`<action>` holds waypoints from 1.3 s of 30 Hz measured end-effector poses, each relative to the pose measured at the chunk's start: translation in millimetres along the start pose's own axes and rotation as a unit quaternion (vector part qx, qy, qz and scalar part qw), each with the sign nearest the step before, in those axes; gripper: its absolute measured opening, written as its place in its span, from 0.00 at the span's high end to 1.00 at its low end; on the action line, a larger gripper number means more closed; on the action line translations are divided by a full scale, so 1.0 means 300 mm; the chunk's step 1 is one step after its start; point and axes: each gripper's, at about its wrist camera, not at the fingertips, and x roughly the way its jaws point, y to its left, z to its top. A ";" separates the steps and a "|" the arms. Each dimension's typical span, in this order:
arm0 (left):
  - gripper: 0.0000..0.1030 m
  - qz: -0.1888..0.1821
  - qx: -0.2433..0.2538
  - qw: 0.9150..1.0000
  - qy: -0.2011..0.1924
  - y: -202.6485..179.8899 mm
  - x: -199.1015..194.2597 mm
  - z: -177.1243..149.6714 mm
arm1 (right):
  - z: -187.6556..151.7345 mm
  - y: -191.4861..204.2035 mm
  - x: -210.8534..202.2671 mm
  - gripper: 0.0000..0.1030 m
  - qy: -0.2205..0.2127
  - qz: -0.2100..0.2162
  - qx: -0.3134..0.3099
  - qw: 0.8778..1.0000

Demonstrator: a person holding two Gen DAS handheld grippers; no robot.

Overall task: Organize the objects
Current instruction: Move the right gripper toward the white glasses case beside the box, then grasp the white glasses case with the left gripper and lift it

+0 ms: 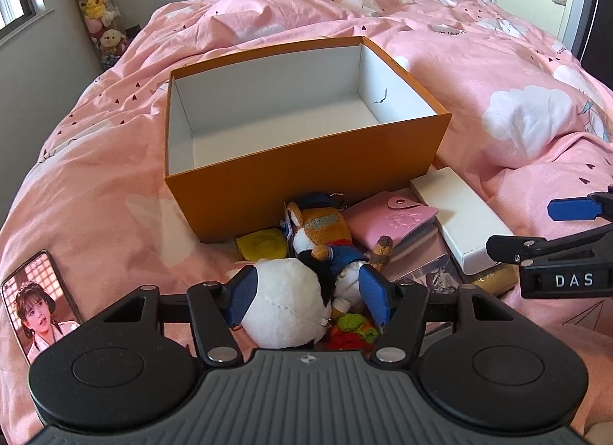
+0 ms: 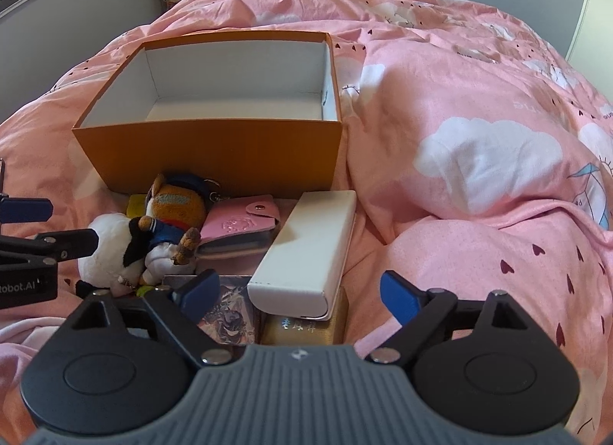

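Blue fingers (image 1: pixel 245 291) of the left gripper (image 1: pixel 308 293) straddle the white plush toy (image 1: pixel 285 307), apparently not yet clamped; right gripper (image 2: pixel 300 293) open above the white carton (image 2: pixel 306 253); beyond, the orange box (image 1: pixel 306 173) sits empty—nothing sorted yet.

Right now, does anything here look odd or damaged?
Yes. The orange box has a small dark mark, perhaps a tear, on its inner right wall. Also, a phone lies on the bed with its screen lit, apart from the pile.
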 end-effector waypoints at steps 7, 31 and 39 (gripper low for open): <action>0.40 -0.067 0.000 0.998 0.017 -0.054 0.038 0.074 | 0.041 -0.118 0.020 0.46 0.025 -0.007 0.038 0.999; 0.39 -0.172 0.021 0.976 0.134 -0.316 0.325 0.281 | 0.061 -0.269 0.250 0.98 0.099 0.027 0.046 0.994; 0.39 -0.164 0.013 0.972 0.165 -0.329 0.380 0.318 | 0.058 -0.250 0.352 0.98 0.129 0.105 0.035 0.985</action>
